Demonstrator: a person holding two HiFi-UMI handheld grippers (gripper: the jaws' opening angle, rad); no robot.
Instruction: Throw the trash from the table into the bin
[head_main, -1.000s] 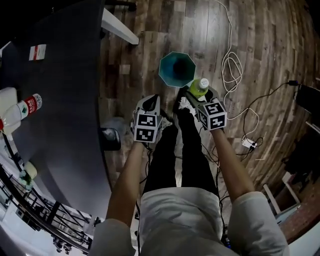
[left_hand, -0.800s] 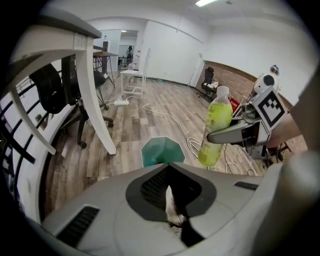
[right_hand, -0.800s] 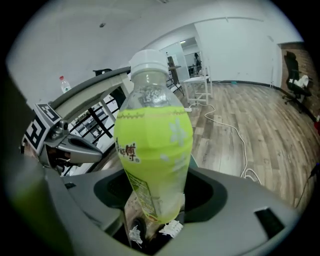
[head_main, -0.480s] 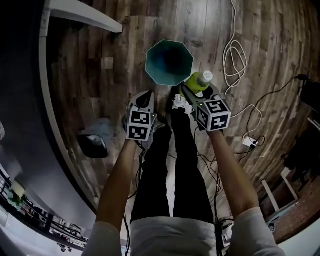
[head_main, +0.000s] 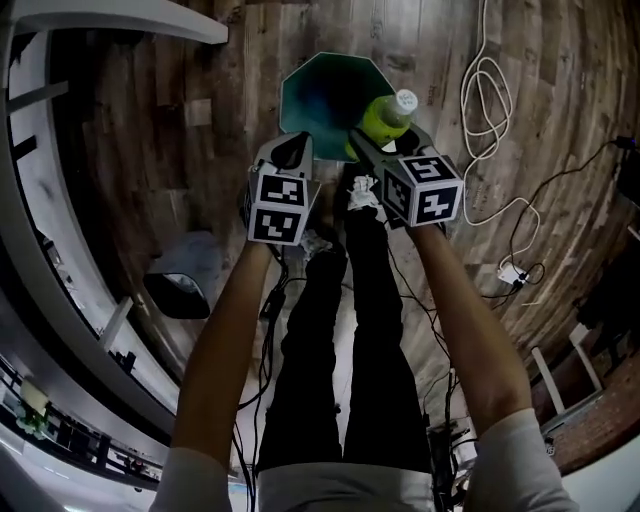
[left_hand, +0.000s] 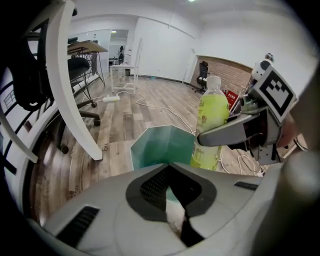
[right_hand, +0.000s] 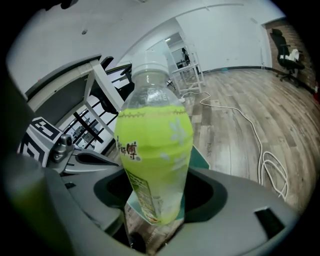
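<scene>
1. The right tongs (head_main: 385, 137) are clamped on a yellow-green plastic bottle (head_main: 381, 117) with a white cap. Their two grey jaws stand wide apart and press the lower part of its body from either side.
2. The bottle stands up out of these tongs, its base down between the jaws and its cap pointing away from the marker cube.
3. In the head view the bottle hangs over the right rim of the teal octagonal bin (head_main: 300, 100), which stands open on the wooden plank floor (head_main: 200, 150).
4. The left tongs (head_main: 290, 152) hover just beside the bin's near-left rim, with their jaws drawn together to a narrow slit. I can make out no item gripped there.
5. The two tongs sit side by side, near each other but apart.
6. A looped white cable (head_main: 490, 90) lies on the floor to the right of the bin.
</scene>
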